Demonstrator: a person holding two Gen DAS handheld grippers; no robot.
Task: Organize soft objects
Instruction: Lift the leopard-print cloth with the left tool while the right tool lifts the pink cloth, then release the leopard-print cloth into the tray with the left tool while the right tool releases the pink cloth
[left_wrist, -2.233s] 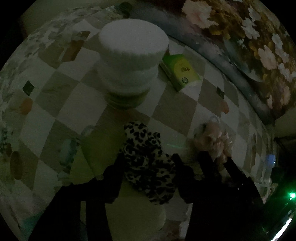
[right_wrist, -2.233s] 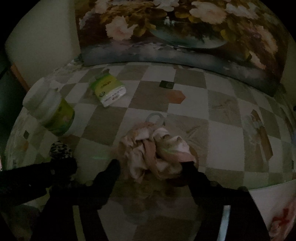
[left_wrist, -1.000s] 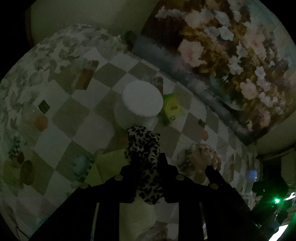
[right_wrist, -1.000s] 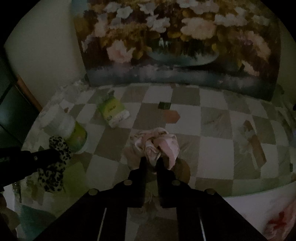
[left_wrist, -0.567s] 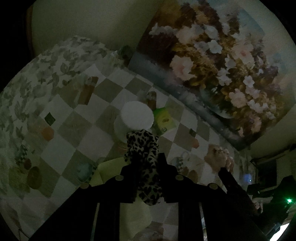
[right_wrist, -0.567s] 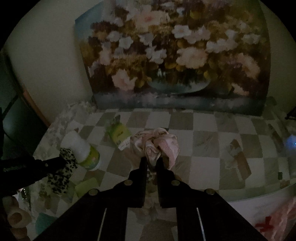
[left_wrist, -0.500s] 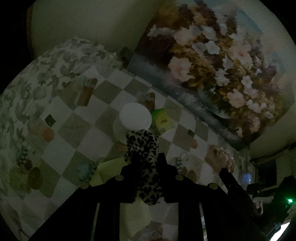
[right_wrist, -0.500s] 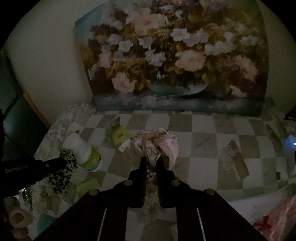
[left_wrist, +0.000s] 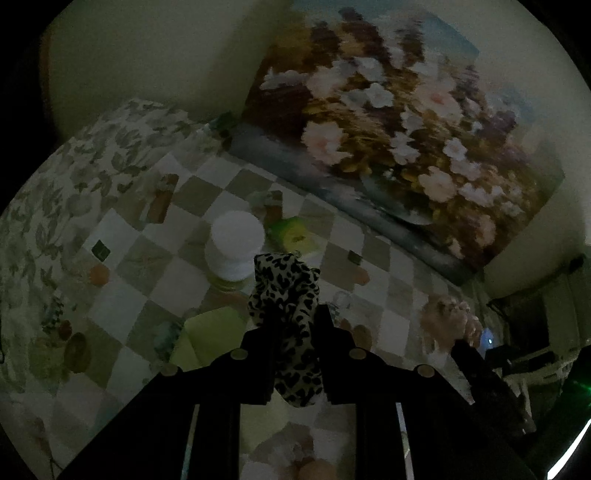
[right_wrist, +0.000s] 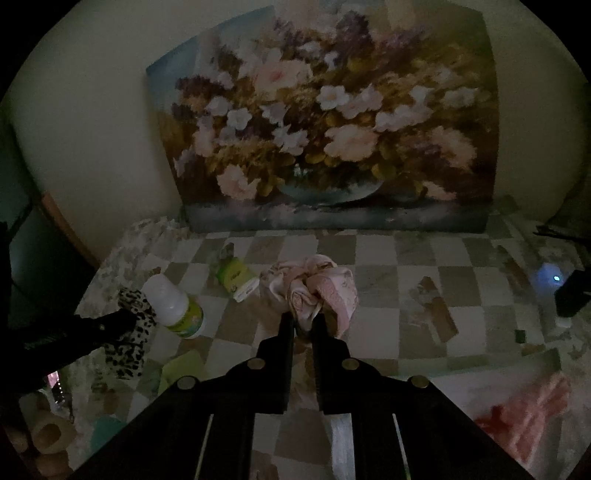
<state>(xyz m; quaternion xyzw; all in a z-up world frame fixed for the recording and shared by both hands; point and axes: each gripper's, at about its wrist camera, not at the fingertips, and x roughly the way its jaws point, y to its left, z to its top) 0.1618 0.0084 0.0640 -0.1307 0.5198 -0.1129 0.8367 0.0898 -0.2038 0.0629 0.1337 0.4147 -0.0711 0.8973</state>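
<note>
Table (right_wrist: 376, 258), checked cloth over it, fills the lower half of both views, a flower painting (right_wrist: 325, 122) propped along its far edge in the upper half; a white-capped bottle (right_wrist: 173, 302) stands at left of the right wrist view, a green tissue pack (right_wrist: 234, 275) just beyond it; both small beside the table.

Leopard-print scrunchie (left_wrist: 286, 295) sits at centre of the left wrist view, pinched in my left gripper (left_wrist: 295, 321), jaws narrow on the fabric; it hangs clear of the table, its long axis running up and down the frame, a loose loop drooping toward the bottom edge. Pink scrunchie (right_wrist: 310, 284) is at centre of the right wrist view, bunched above my right gripper (right_wrist: 303, 321), whose jaws are closed tight on a fold; it is a rounded clump, wider across than tall, no clear pointing end.

I judge the step as carrying: both are picked up and off the table. Next calls for a shared resting place; none is plain in this dim light.
</note>
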